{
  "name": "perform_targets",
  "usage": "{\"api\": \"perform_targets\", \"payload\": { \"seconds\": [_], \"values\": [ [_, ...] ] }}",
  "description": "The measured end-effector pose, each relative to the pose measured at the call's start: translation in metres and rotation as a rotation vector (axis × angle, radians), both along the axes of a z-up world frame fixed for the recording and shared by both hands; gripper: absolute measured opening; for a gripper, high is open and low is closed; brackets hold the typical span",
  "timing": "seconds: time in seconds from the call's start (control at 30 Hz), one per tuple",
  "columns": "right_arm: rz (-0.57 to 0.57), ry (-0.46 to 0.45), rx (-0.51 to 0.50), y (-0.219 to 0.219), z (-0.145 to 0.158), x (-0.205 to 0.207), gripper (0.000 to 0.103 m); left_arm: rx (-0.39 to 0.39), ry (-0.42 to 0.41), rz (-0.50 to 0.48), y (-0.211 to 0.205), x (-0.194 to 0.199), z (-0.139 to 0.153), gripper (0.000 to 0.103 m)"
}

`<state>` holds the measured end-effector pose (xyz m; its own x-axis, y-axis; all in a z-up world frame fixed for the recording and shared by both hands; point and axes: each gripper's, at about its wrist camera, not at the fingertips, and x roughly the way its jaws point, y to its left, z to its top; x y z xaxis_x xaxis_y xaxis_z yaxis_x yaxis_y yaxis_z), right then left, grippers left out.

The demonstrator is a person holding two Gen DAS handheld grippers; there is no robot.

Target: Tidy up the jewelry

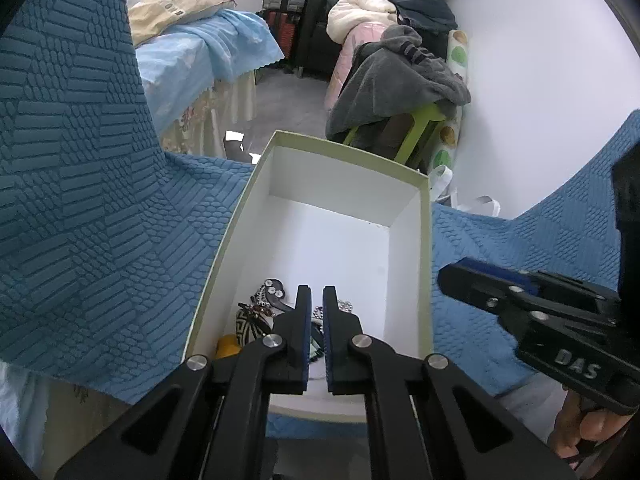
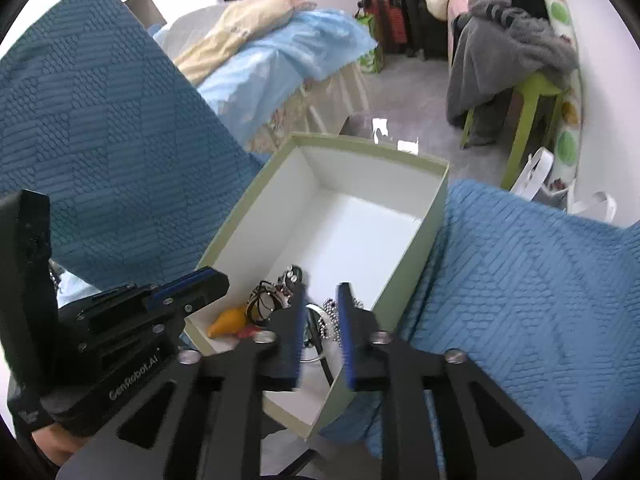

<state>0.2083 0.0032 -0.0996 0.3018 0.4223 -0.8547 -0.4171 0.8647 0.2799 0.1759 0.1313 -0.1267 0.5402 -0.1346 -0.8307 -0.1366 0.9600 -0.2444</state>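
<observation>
An open box (image 1: 348,152) (image 2: 372,146), pale green outside and white inside, lies on a blue textured cloth (image 1: 80,200) (image 2: 540,280). Jewelry is piled at its near end: black-and-white pieces (image 1: 264,304) (image 2: 276,292), a yellow piece (image 1: 228,346) (image 2: 230,320) and a silver bead chain (image 1: 344,306) (image 2: 330,320). My left gripper (image 1: 317,292) (image 2: 212,280) hovers over the pile with only a thin slit between its jaws and holds nothing. My right gripper (image 2: 322,292) (image 1: 452,270) hangs over the box's near right corner, jaws apart, the bead chain lying below the gap untouched.
The far half of the box is bare white. Beyond the cloth's edge are a grey floor, a bed with a light blue sheet (image 1: 208,56) (image 2: 280,52) and a green stool draped with grey clothing (image 1: 400,92) (image 2: 520,52). A hand (image 1: 580,428) grips the right tool.
</observation>
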Motion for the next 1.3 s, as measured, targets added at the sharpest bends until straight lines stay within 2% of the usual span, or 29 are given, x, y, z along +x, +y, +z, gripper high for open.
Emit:
{"api": "perform_targets", "payload": {
  "seconds": [0.1,0.17,0.2,0.23,0.3,0.33,0.47,0.57,0.63,0.77,0.83,0.97,1.1,1.3],
  "values": [
    [-0.008,-0.038,0.008,-0.009,0.022,-0.006,0.023,0.019,-0.007,0.0,-0.003,-0.004,0.017,0.006],
    [-0.017,-0.066,0.022,-0.015,0.04,-0.014,0.023,0.036,-0.032,-0.002,-0.006,-0.012,0.034,0.011],
    [-0.022,-0.084,0.03,-0.018,0.05,-0.018,0.023,0.045,-0.043,-0.001,-0.008,-0.016,0.043,0.024],
    [-0.027,-0.1,0.037,-0.021,0.059,-0.023,0.023,0.056,-0.058,-0.003,-0.009,-0.021,0.052,0.047],
    [-0.041,-0.128,0.05,-0.027,0.078,-0.033,0.023,0.079,-0.094,-0.005,-0.013,-0.033,0.072,0.072],
    [-0.045,-0.136,0.055,-0.028,0.084,-0.036,0.023,0.085,-0.112,-0.002,-0.013,-0.039,0.081,0.074],
    [-0.07,-0.192,0.074,-0.038,0.116,-0.059,0.024,0.112,-0.153,0.009,-0.016,-0.064,0.112,0.075],
    [-0.089,-0.221,0.083,-0.047,0.133,-0.077,0.03,0.128,-0.173,0.017,-0.016,-0.082,0.131,0.075],
    [-0.1,-0.238,0.086,-0.052,0.141,-0.088,0.055,0.135,-0.189,0.033,-0.014,-0.094,0.141,0.079],
    [-0.11,-0.291,0.076,-0.058,0.155,-0.111,0.063,0.145,-0.214,0.039,-0.014,-0.118,0.157,0.082],
    [-0.123,-0.303,0.071,-0.062,0.158,-0.121,0.072,0.171,-0.221,0.036,-0.019,-0.129,0.162,0.082],
    [-0.132,-0.326,0.049,-0.065,0.157,-0.141,0.075,0.19,-0.228,0.031,-0.026,-0.147,0.165,0.082],
    [-0.147,-0.322,0.057,-0.069,0.15,-0.156,0.083,0.173,-0.219,0.042,-0.027,-0.159,0.159,0.082],
    [-0.175,-0.31,0.034,-0.072,0.135,-0.161,0.086,0.173,-0.201,0.052,-0.022,-0.167,0.15,0.082]
  ]
}}
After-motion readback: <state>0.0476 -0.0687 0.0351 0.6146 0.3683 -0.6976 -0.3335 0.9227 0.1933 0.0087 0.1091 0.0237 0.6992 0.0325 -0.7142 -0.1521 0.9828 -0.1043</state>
